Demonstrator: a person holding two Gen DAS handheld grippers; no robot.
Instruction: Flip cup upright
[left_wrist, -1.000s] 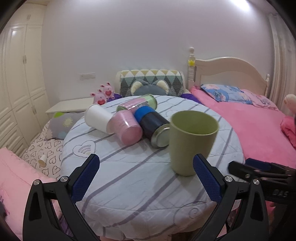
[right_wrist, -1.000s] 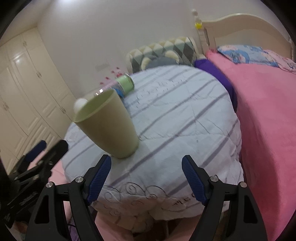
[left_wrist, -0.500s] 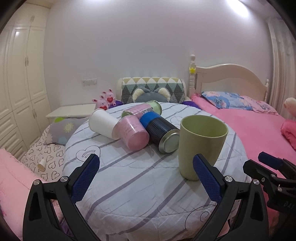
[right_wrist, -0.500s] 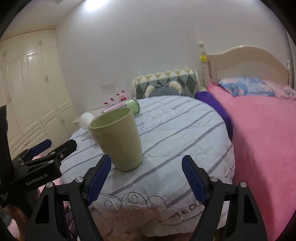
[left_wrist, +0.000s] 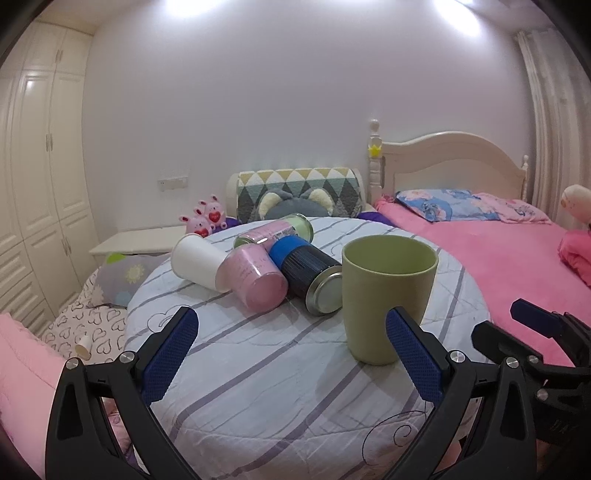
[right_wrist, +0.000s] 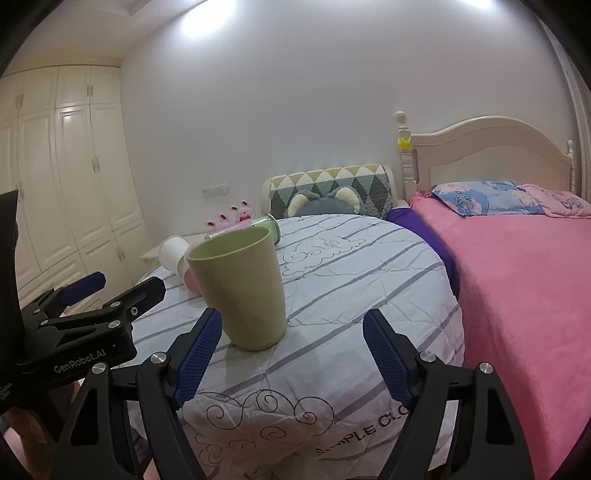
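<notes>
A pale green cup (left_wrist: 386, 295) stands upright, mouth up, on the round table with the striped white cloth (left_wrist: 277, 380). It also shows in the right wrist view (right_wrist: 240, 288). My left gripper (left_wrist: 291, 354) is open and empty, held back from the table's near edge with the cup just beyond its right finger. My right gripper (right_wrist: 291, 358) is open and empty, with the cup just beyond its left finger. Neither gripper touches the cup.
Behind the green cup lie a white cup (left_wrist: 195, 262), a pink cup (left_wrist: 255, 280), a dark blue flask (left_wrist: 306, 273) and a pink-green bottle (left_wrist: 275, 230), all on their sides. A pink bed (left_wrist: 517, 258) is at the right, wardrobes (right_wrist: 66, 192) at the left.
Both grippers have drawn back and levelled out from the green cup, which stays upright in the same spot. Both stay open.
</notes>
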